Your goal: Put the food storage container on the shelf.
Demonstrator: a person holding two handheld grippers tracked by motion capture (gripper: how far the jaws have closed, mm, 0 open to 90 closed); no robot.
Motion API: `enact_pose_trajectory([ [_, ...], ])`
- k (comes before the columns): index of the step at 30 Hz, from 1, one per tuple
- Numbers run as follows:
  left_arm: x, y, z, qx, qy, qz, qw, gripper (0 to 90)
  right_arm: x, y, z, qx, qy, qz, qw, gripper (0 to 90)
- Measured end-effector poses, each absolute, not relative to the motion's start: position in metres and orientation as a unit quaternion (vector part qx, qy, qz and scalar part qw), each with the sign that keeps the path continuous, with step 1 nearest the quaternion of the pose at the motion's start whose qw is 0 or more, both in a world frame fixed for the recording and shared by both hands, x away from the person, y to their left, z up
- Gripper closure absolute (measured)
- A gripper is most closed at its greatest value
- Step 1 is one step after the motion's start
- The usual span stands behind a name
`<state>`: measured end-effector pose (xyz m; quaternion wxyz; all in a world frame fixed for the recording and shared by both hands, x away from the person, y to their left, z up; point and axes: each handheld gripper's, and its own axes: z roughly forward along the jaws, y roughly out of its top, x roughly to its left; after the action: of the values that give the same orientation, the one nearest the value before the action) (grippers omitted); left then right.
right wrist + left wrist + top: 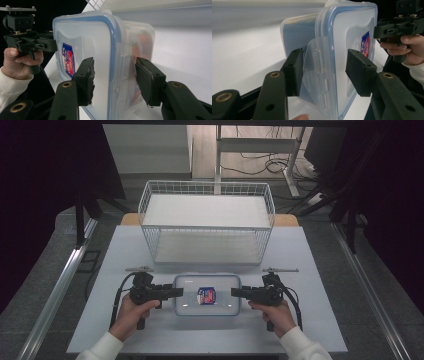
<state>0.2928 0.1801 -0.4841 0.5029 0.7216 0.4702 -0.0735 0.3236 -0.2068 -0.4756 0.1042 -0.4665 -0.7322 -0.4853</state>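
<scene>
A clear plastic container (206, 294) with a blue-rimmed snap lid lies flat at lower centre of the high view, on the white table (115, 250), its red-and-blue label (206, 295) facing up. We judge it light and rigid, with smooth, slick walls; its lid flaps, one of them standing out from the short end in the left gripper view (317, 67), look like the weak spots, likely to flex or pop if squeezed hard. The firmest hold, we reckon, is across the thick lid rim at each short end, pads pressing lid and base together.

We see the left gripper (177, 292) at the box's left end. In its own view one pad lies against the hinged flap while the other stands off the lid face, so the jaws straddle the end without clamping, though they are about as narrow as they go. The right gripper (236, 292) meets the opposite end, jaws parted on either side of the rim, gaps showing at both pads.

Above, mid-frame, stands a white wire basket (206, 222).
</scene>
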Motion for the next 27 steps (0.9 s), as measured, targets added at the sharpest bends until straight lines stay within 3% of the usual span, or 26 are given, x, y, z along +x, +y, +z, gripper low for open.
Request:
enact_pose_trajectory([
  [15, 0.328, 0.187, -0.482, 0.722, 0.461, -0.075, 0.510, 49.3, 0.351, -0.202, -0.467, -0.460, -0.736, -0.489, 0.088, 50.4],
  [27, 0.375, 0.198, -0.485, 0.715, 0.461, -0.073, 0.520, 49.4, 0.397, -0.191, -0.462, -0.452, -0.741, -0.491, 0.074, 50.4],
])
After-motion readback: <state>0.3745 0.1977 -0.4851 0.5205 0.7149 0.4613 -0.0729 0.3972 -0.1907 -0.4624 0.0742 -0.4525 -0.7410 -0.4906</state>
